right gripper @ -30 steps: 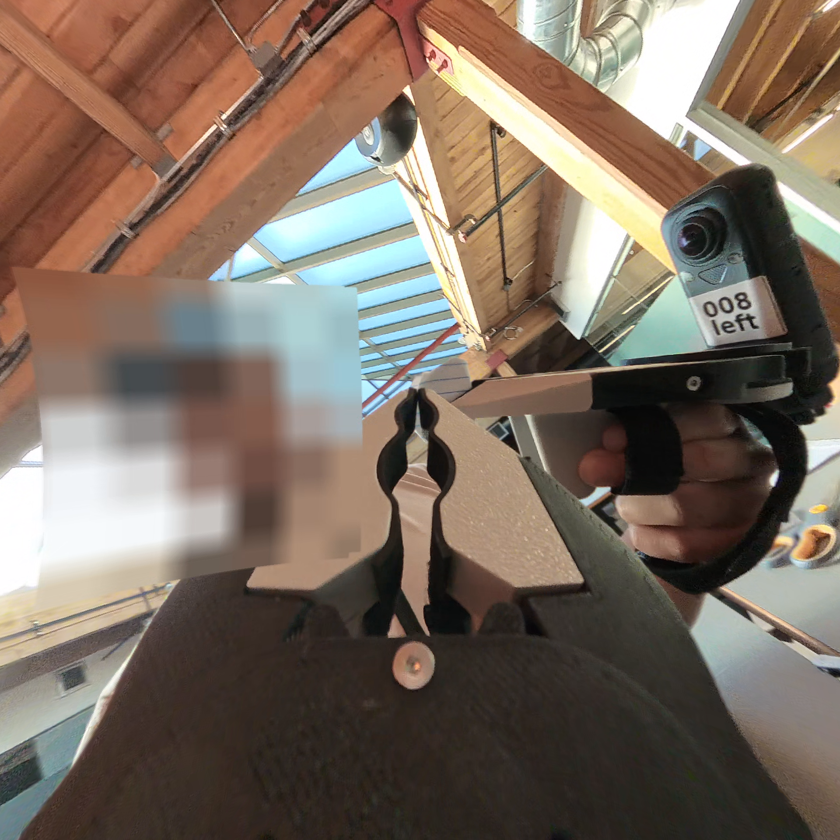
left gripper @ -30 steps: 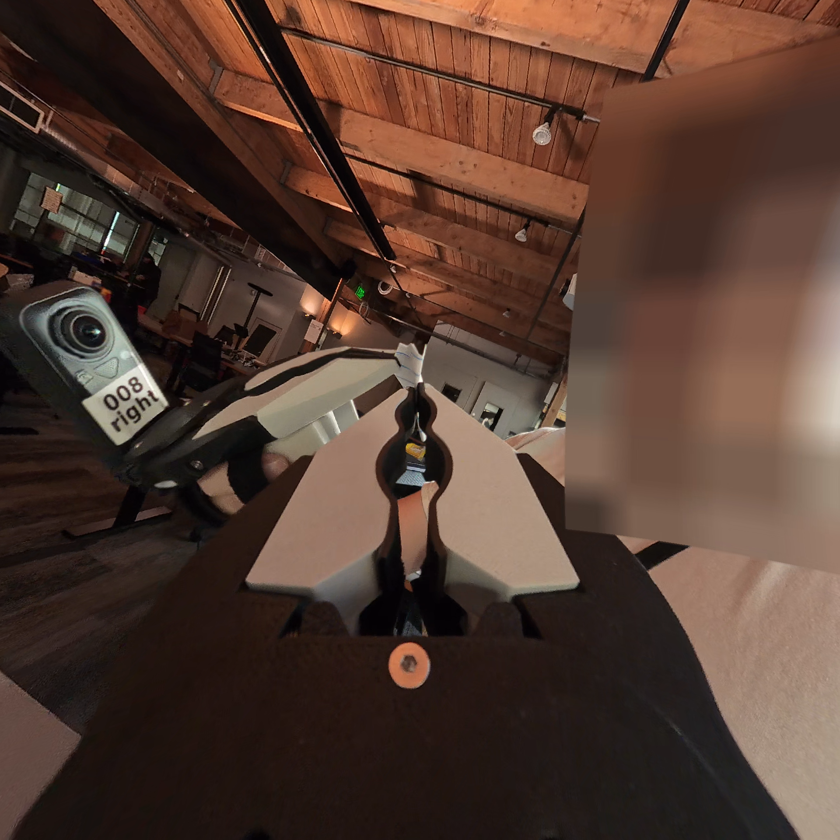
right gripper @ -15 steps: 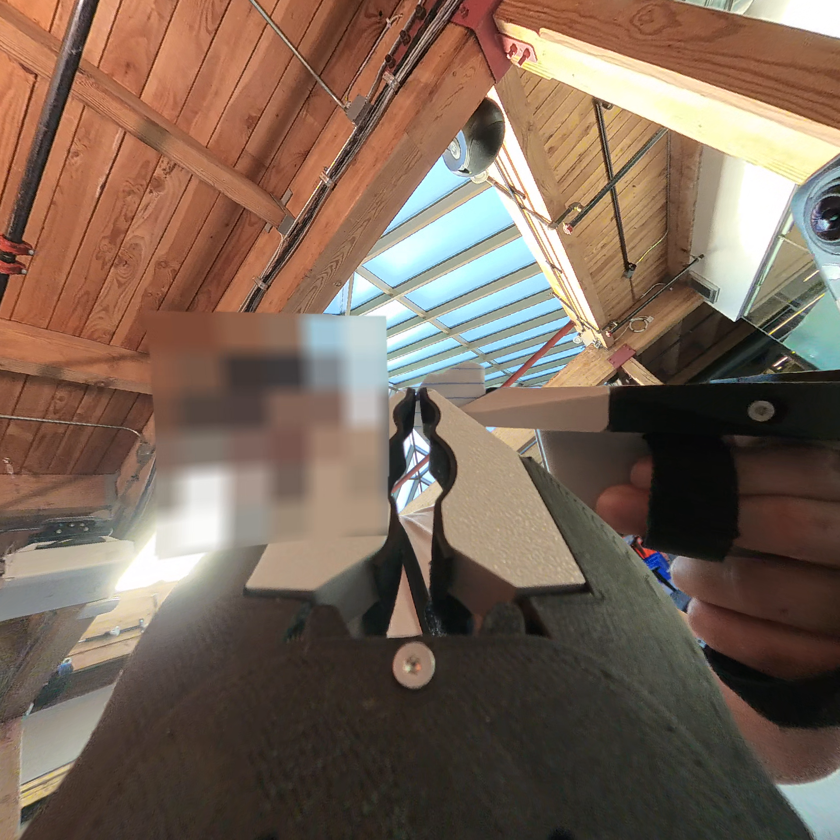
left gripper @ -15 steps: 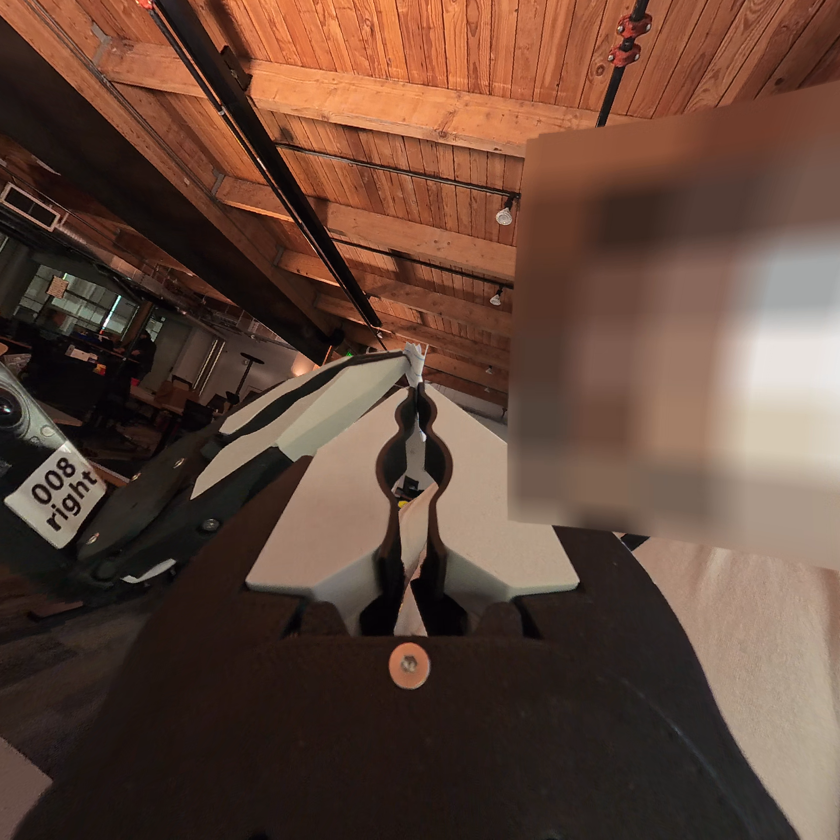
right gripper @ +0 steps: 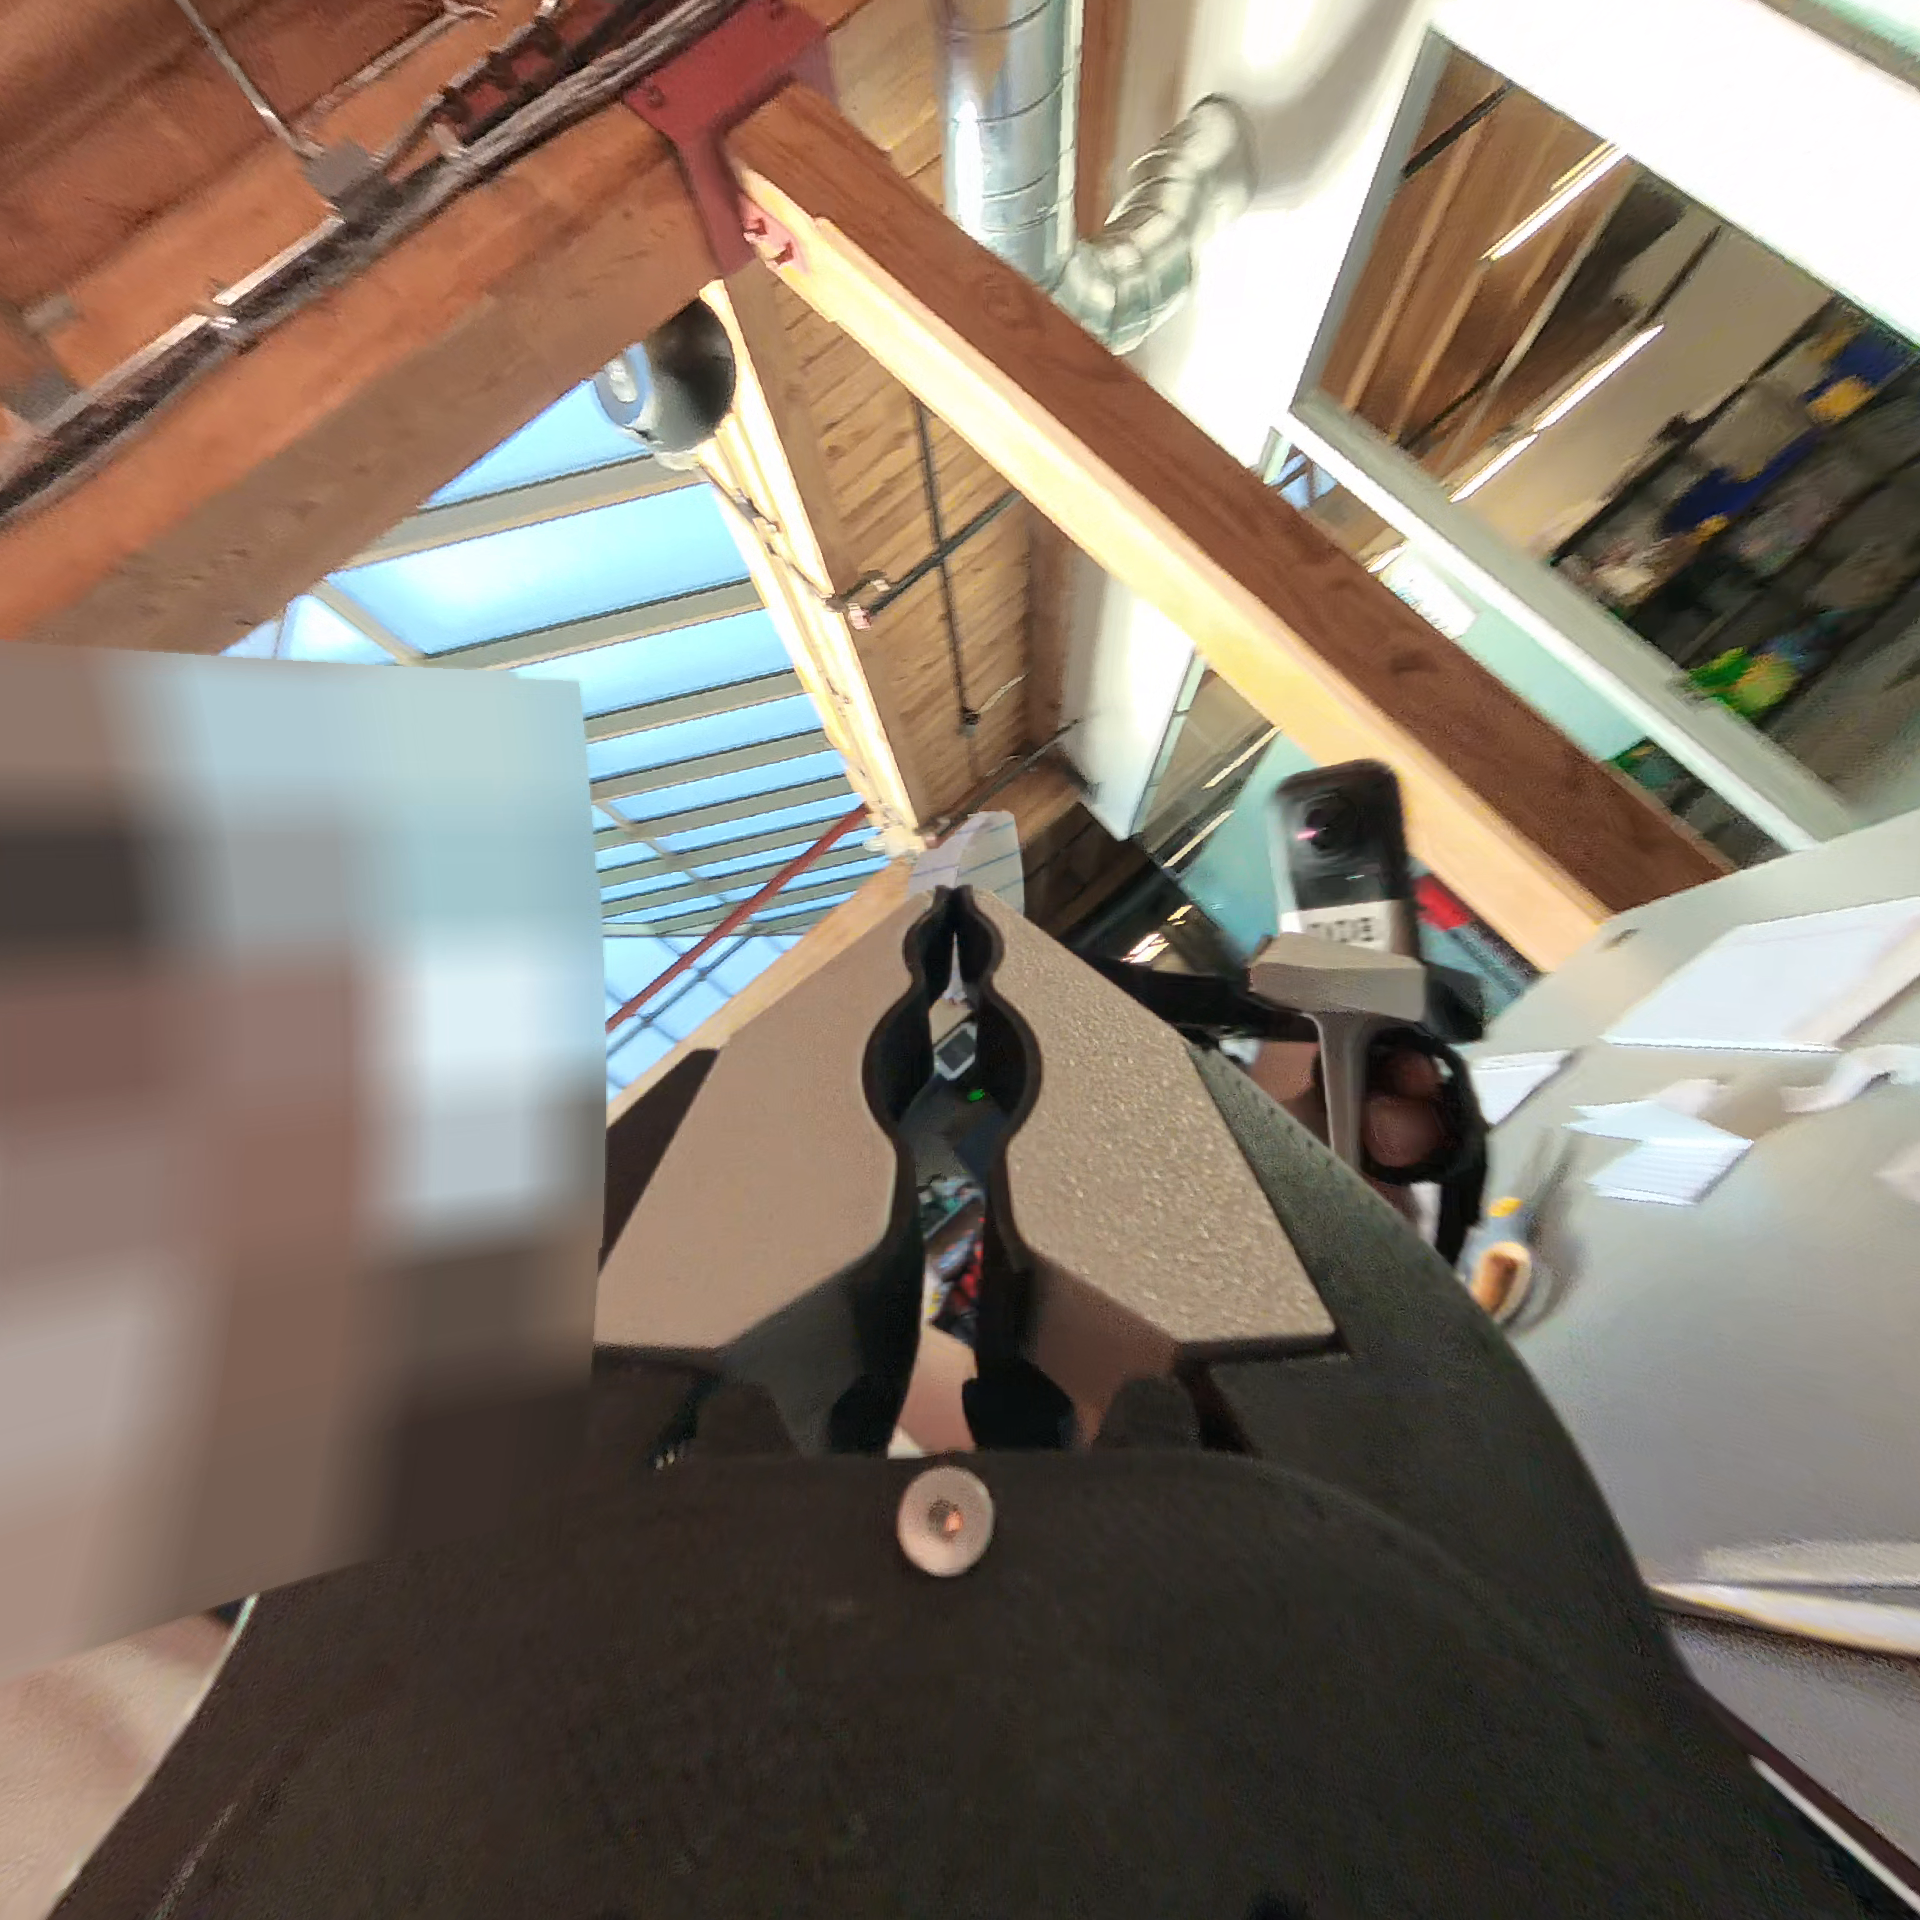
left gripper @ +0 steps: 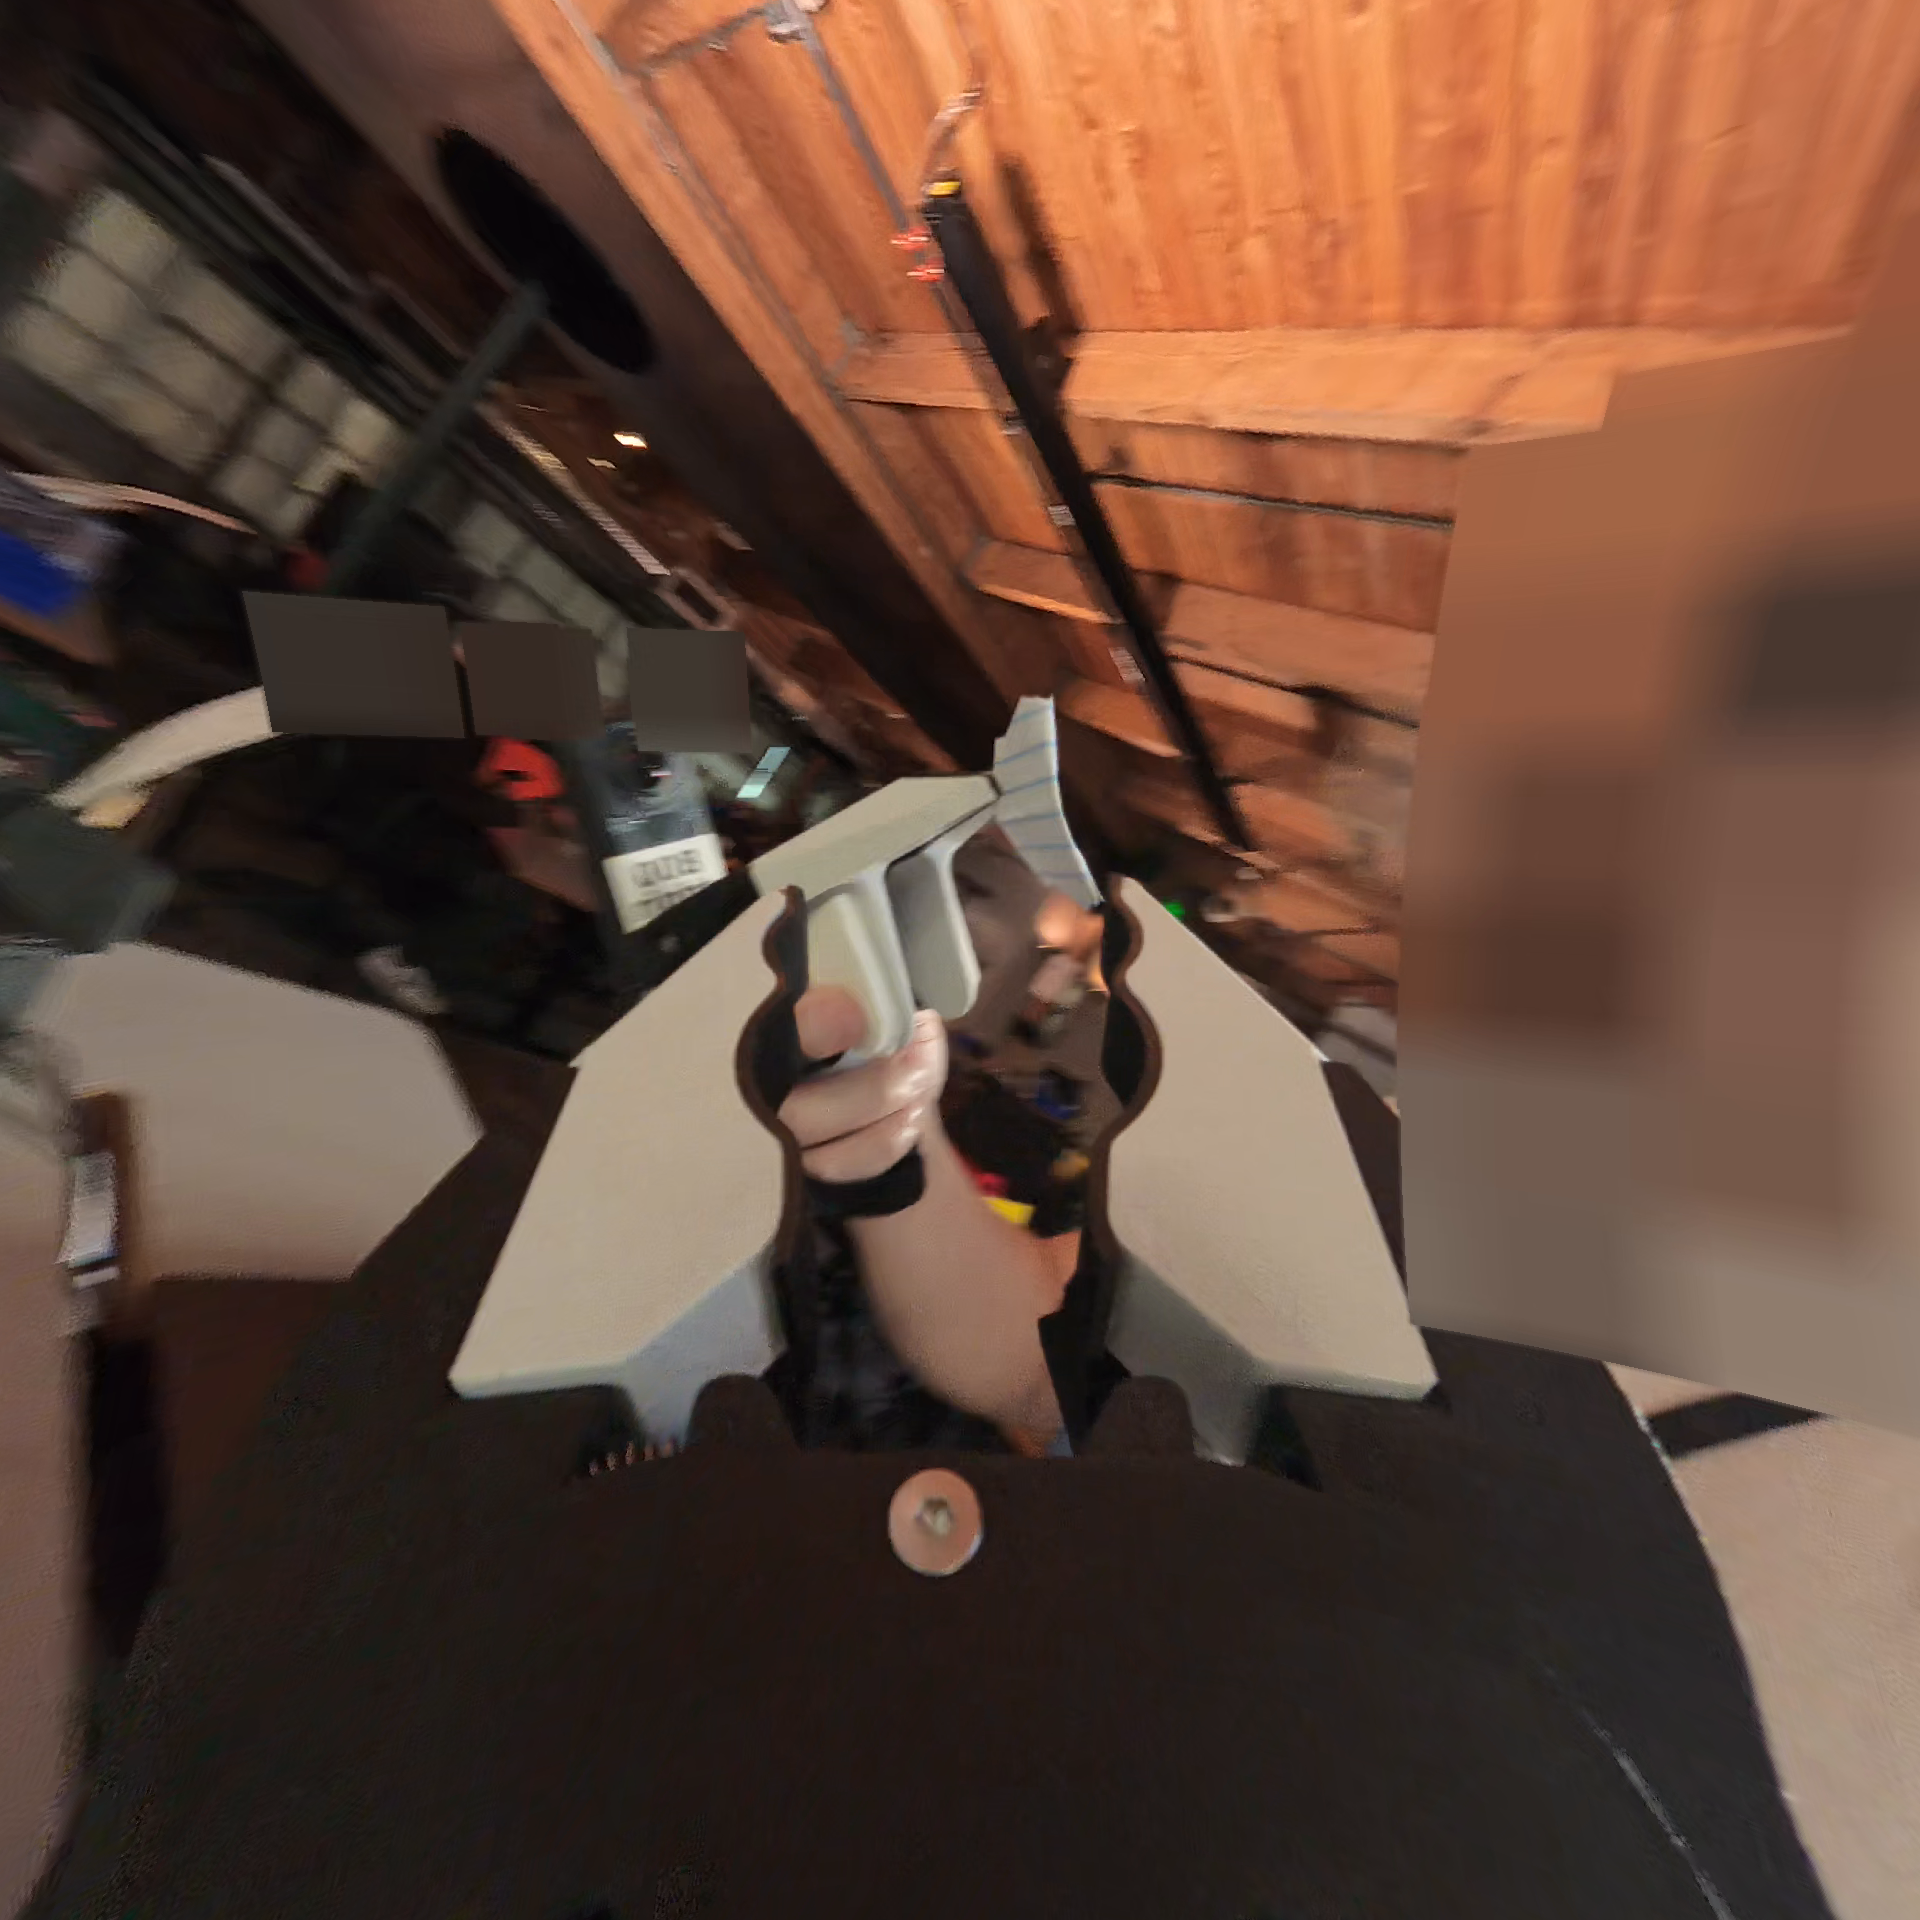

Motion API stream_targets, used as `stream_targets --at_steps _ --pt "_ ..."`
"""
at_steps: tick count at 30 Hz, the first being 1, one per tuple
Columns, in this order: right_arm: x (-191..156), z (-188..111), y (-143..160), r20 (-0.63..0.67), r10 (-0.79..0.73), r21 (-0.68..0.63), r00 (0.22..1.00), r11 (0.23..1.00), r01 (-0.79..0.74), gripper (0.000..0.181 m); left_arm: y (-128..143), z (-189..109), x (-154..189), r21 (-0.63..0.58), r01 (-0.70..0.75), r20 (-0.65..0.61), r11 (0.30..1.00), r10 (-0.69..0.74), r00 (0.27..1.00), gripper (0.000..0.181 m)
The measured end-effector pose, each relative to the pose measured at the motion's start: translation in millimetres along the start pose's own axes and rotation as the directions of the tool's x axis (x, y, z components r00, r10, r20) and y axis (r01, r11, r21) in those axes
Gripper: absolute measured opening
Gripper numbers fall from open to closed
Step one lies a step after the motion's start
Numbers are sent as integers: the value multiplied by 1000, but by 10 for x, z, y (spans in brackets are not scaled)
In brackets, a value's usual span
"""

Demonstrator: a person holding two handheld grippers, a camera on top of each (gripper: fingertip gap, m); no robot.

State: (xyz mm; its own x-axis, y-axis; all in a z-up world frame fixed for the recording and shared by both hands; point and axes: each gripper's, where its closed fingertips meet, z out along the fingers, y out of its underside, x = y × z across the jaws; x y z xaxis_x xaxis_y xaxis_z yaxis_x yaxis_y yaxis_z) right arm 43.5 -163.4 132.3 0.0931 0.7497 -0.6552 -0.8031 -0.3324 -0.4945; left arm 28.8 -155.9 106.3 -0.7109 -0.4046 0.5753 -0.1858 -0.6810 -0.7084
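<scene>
1. Left tongs (left gripper: 951, 914) are spread wide apart, nothing between the fingers, pointed up toward the wood plank ceiling (left gripper: 1403, 187).
2. Looking through that gap in the left wrist view you get the right tongs (left gripper: 992, 795) side-on, with a hand (left gripper: 868, 1091) wrapped round the grip and a black strap at the wrist.
3. Right tongs are clenched on a scrap of white lined paper (left gripper: 1034, 805). It sticks out past the tips and curls a bit, blue rule lines showing.
4. Same thing from the right wrist view: right tongs (right gripper: 953, 904) pinched together at the tips, the lined paper (right gripper: 971, 847) poking up just beyond them against the skylight (right gripper: 582, 582).
5. Off to the right in that view sits the left tongs' body (right gripper: 1340, 982) with its camera on top, fingers of a hand (right gripper: 1397, 1127) round the handle. It's well apart from the paper, not touching it.
6. Lower right there's a pale tabletop (right gripper: 1714, 1351) with more bits of white paper (right gripper: 1662, 1153) lying on it, pretty blurry.
7. A big timber beam (right gripper: 1195, 520) and a silver duct (right gripper: 1018, 135) run overhead.
</scene>
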Motion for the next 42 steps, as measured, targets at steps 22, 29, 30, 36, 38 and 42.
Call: stream_targets --at_steps 22,29,30,36,38,42 --pt "734 50 114 -406 -229 -81 885 973 215 0 -178 -381 -330 -525 -558 584 643 748 314 34" --pt "646 16 122 -366 -229 -87 902 974 211 0 -211 -484 -296 -395 -524 618 755 640 456 15" --pt "635 13 129 -359 -226 -91 905 974 207 0 -223 -500 -287 -377 -523 623 765 627 467 13" --pt "574 -40 127 -319 -209 -89 925 978 190 0 -179 -480 -231 -274 -443 582 854 514 630 0" --pt "588 -69 135 -324 -215 -104 921 976 191 0 -164 -453 -200 -232 -398 550 888 457 699 0" --pt "698 -149 210 -352 -212 -175 912 972 158 0 -145 -381 -119 -181 -302 468 936 352 811 0"
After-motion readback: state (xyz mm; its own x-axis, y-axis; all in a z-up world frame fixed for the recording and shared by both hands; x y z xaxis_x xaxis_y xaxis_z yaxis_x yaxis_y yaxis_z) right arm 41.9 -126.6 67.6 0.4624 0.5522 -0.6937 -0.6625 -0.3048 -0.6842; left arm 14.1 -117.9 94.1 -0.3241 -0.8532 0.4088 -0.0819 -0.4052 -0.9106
